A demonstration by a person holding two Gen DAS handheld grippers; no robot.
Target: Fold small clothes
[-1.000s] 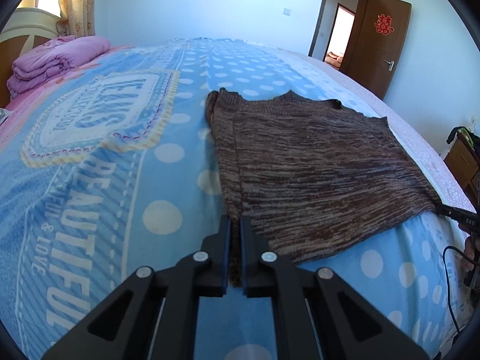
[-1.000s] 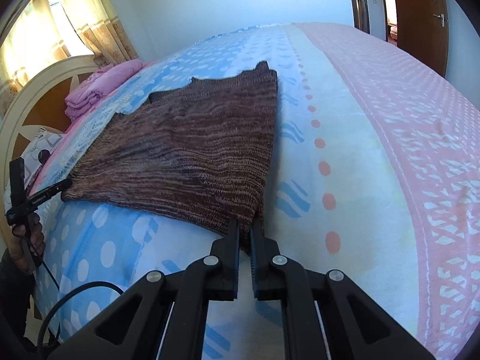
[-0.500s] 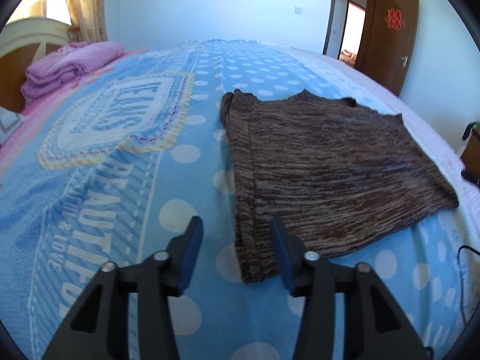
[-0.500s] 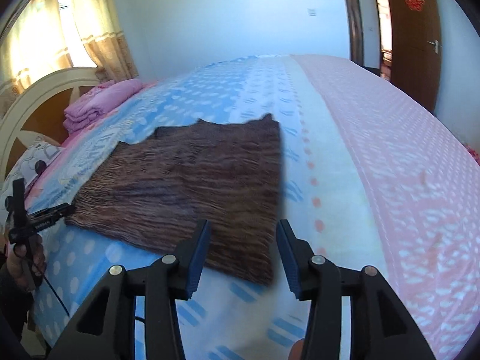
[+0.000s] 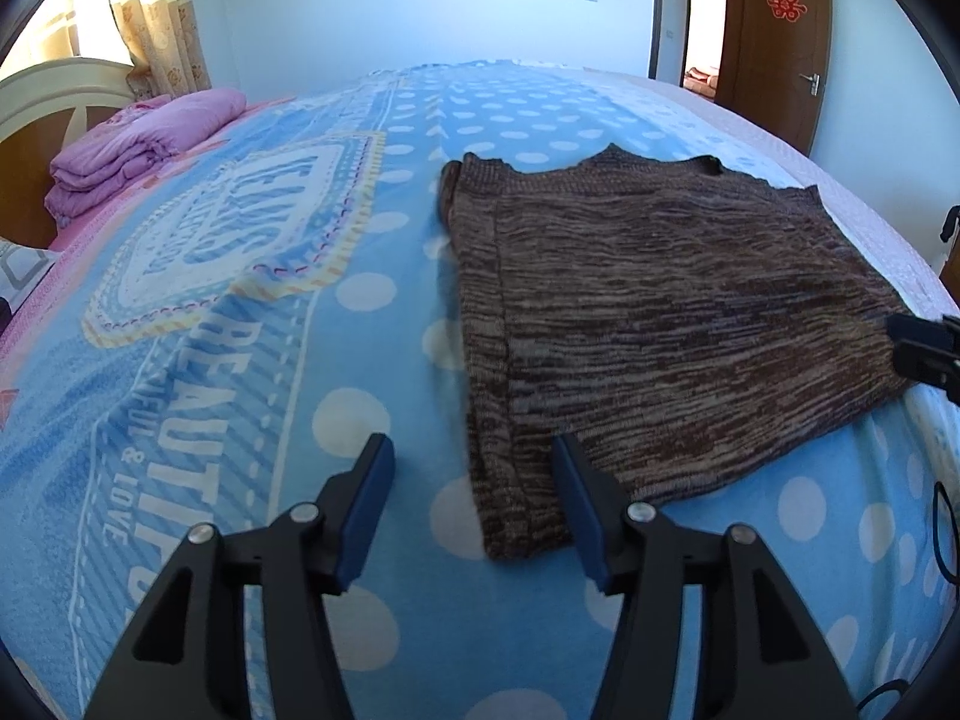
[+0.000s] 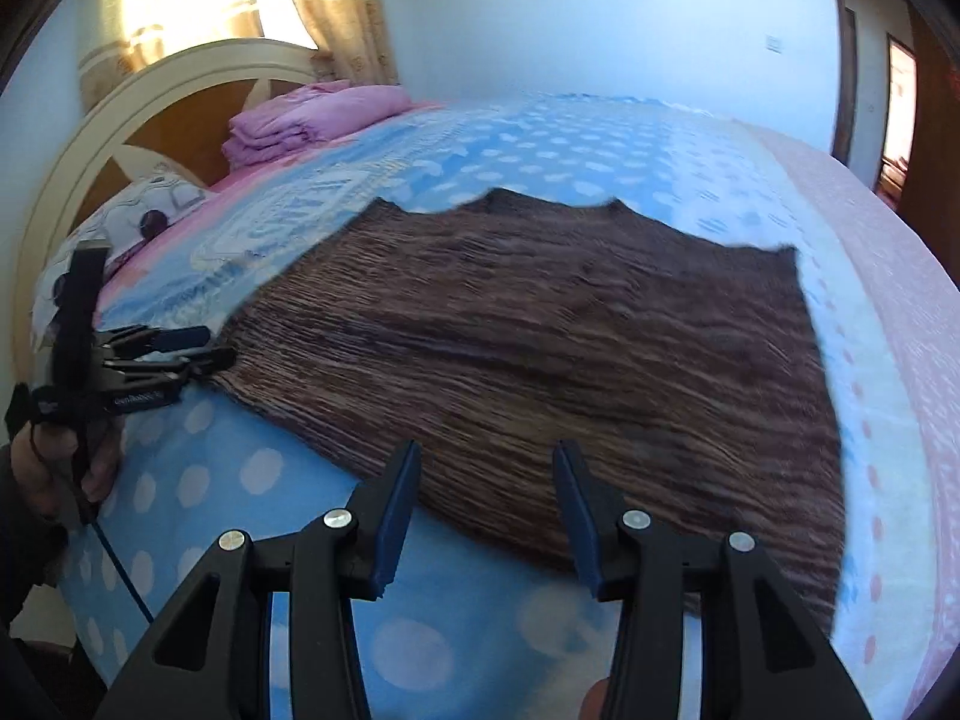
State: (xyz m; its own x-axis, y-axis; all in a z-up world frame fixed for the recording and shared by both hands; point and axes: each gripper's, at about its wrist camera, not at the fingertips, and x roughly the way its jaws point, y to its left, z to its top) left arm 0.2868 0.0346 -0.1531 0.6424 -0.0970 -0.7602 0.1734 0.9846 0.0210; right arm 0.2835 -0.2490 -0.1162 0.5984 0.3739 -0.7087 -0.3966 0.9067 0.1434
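Observation:
A brown knitted garment (image 5: 660, 300) lies flat on the blue dotted bedspread (image 5: 252, 360); it also shows in the right wrist view (image 6: 570, 360). My left gripper (image 5: 474, 468) is open and empty, just above the garment's near left corner. My right gripper (image 6: 486, 468) is open and empty, above the garment's near hem toward its middle. The left gripper also shows at the garment's left corner in the right wrist view (image 6: 198, 345). The right gripper's tips show at the right edge of the left wrist view (image 5: 924, 348).
Folded pink bedding (image 5: 138, 150) lies by the headboard (image 6: 150, 114). A pillow (image 6: 138, 216) lies beside it. A brown door (image 5: 774, 42) stands open at the back right. A cable (image 6: 114, 564) hangs by the bed's near edge.
Both grippers were shut on the garment's near corners. They have opened, let it go and pulled back a little. The right gripper has swung toward the garment's middle.

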